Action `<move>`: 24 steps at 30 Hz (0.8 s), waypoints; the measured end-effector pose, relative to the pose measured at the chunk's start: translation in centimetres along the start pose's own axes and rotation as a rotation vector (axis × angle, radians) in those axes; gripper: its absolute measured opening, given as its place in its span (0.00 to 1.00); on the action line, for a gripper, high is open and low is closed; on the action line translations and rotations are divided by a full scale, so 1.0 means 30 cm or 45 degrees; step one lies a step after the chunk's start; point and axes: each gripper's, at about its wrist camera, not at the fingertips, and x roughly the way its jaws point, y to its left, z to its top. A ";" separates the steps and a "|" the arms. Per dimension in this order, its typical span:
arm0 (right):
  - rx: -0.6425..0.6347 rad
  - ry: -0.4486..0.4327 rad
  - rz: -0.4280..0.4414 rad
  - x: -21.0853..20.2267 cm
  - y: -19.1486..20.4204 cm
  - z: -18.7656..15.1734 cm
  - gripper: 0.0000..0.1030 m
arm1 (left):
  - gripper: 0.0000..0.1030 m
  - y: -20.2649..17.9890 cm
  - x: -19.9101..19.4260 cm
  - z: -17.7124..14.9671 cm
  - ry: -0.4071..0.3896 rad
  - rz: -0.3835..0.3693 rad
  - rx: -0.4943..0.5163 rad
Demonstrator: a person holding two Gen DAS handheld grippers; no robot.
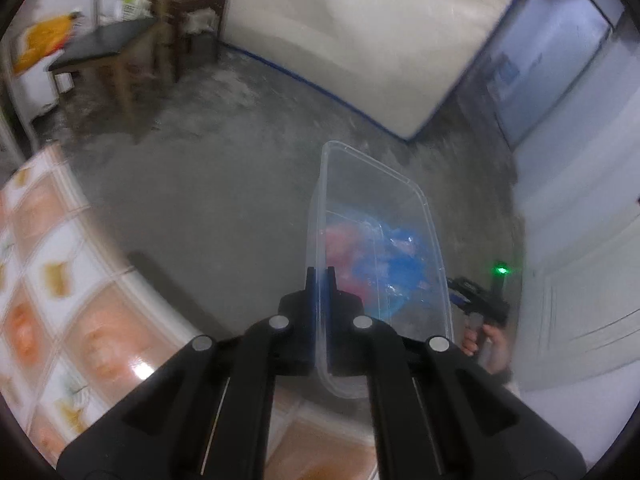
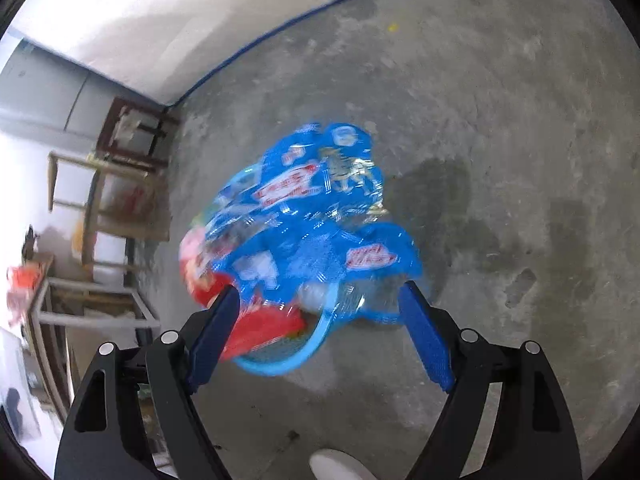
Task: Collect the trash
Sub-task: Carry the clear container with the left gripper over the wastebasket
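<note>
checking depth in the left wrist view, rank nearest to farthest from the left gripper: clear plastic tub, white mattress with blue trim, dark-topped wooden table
1. Clear plastic tub: its wall is clamped in the left gripper, extending ahead.
2. White mattress with blue trim: beyond the tub, ahead and right.
3. Dark-topped wooden table: far upper left, by the wall.

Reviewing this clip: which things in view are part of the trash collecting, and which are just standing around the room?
Part of the job:
- clear plastic bin, its wall pinched by the left gripper
- blue wrappers and red wrapper, heaped over a blue basket rim
- right gripper, jaws open around the heap

Just around:
- mattress
- dark table
- wooden frames
- tiled counter
</note>
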 end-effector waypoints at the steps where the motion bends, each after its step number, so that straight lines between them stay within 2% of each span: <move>1: 0.020 0.004 0.013 0.013 -0.012 0.010 0.77 | 0.02 -0.041 0.075 0.022 0.040 -0.010 0.010; 3: 0.035 -0.006 0.052 0.022 -0.026 0.018 0.77 | 0.02 -0.113 0.206 0.056 0.110 -0.014 0.036; 8: 0.026 0.002 0.051 0.063 -0.062 0.048 0.77 | 0.02 -0.267 0.504 0.104 0.230 -0.016 0.077; 12: 0.005 0.077 0.083 0.147 -0.082 0.077 0.77 | 0.02 -0.296 0.659 0.099 0.295 0.001 0.056; 13: -0.015 0.096 0.087 0.163 -0.078 0.076 0.72 | 0.02 -0.298 0.687 0.099 0.303 0.009 0.052; 14: -0.034 0.109 0.081 0.177 -0.074 0.073 0.52 | 0.02 -0.291 0.703 0.096 0.306 0.014 0.048; 15: -0.055 0.117 0.054 0.187 -0.069 0.066 0.41 | 0.02 -0.281 0.719 0.105 0.310 0.020 0.044; 17: -0.070 0.112 0.051 0.185 -0.070 0.054 0.05 | 0.02 -0.276 0.753 0.102 0.317 0.037 0.030; 20: -0.094 0.046 0.022 0.142 -0.088 0.037 0.03 | 0.02 -0.257 0.799 0.102 0.338 0.054 0.006; 24: -0.026 -0.079 0.033 0.031 -0.168 0.020 0.02 | 0.02 -0.225 0.874 0.104 0.367 0.078 -0.030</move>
